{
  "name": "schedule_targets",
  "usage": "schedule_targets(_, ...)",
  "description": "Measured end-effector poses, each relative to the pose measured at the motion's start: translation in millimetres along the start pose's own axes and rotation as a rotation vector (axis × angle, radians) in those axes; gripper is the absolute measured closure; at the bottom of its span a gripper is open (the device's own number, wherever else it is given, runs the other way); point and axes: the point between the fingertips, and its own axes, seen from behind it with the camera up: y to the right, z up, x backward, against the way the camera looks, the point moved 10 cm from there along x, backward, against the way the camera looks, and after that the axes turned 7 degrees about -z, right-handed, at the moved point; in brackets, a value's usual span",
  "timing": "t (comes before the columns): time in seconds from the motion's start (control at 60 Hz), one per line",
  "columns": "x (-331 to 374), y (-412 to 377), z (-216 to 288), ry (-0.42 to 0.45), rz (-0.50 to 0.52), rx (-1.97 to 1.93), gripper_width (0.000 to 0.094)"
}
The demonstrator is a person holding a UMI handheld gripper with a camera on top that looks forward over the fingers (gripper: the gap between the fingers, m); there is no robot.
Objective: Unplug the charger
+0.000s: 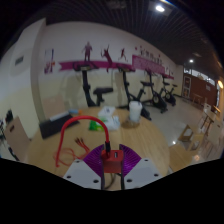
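red cable: loops up in an arch at near left over the wooden table, then runs down toward the fingers; it looks light and floppy, so pulling on it would likely strain the joint rather than free it.

gripper: fingers close together, their purple pads on a small red piece that I take to be the charger plug; whether both pads truly press it is hard to tell.

charger plug: judged small, stiff, light; best held by its rigid body and drawn straight out.

green object: beyond the fingers, unclear what.

white container: far right on the table, contents hidden.

exercise bikes: far by the wall.
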Motion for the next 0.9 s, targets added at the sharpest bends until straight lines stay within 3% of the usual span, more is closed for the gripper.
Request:
schedule_targets(0.167,-50.1,44.2,-72.6,-0.304,-0.065,0.078,0.07)
schedule_targets(0.283,-70.4,56.5,-111.3,-0.437,-0.074,0.119,0.0659)
schedule_targets(0.367,-83.3,58.0,-123.4,-0.488,-0.06,0.117,0.0559)
schedule_targets(0.467,-71.7,63.7,-114.1,-0.471,-0.088,0.107,0.0051)
schedule_targets(0.5,-66.4,65.5,-109.5,-0.455,-0.102,0.106,0.0117)
schedule_targets(0.567,-48.6,66.9,-97.7,-0.418,-0.111,0.103,0.0064)
schedule_targets(0.9,187.2,41.5,-35.5,-0.255,-0.031,0.039,0.0079)
